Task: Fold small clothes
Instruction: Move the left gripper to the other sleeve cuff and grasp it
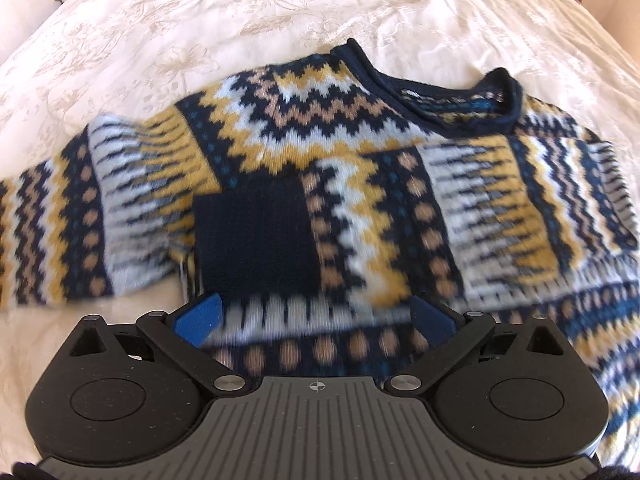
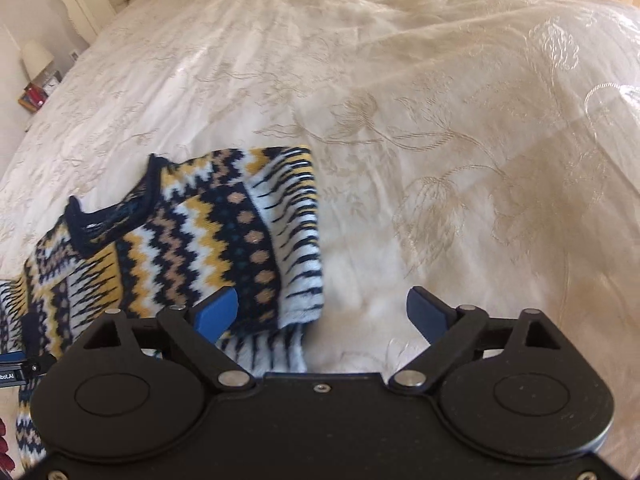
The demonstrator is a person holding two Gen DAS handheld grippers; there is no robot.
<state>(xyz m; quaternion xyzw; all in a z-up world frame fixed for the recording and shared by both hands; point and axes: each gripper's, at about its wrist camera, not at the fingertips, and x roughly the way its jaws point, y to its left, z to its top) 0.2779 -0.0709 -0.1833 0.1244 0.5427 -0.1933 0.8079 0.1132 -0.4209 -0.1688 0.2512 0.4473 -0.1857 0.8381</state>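
Left wrist view looks down on a patterned knit sweater [image 1: 352,184] in navy, mustard, white and tan, spread on a bed with a cream embroidered bedspread [image 1: 200,32]. Its navy neckline [image 1: 440,108] lies at the far side, and a sleeve with a dark navy cuff [image 1: 256,240] is folded in across the body. The left claw [image 1: 316,314] hangs over the sweater's near part with its blue fingers [image 1: 198,314] spread wide and nothing gripped. From the right wrist view, the right claw [image 2: 322,312] also stands wide open and empty; the folded edge of the sweater [image 2: 296,240] reaches between its fingers on the left side, while bare bedspread [image 2: 460,160] fills the right. A lamp [image 2: 36,58] stands beside the bed at far left.
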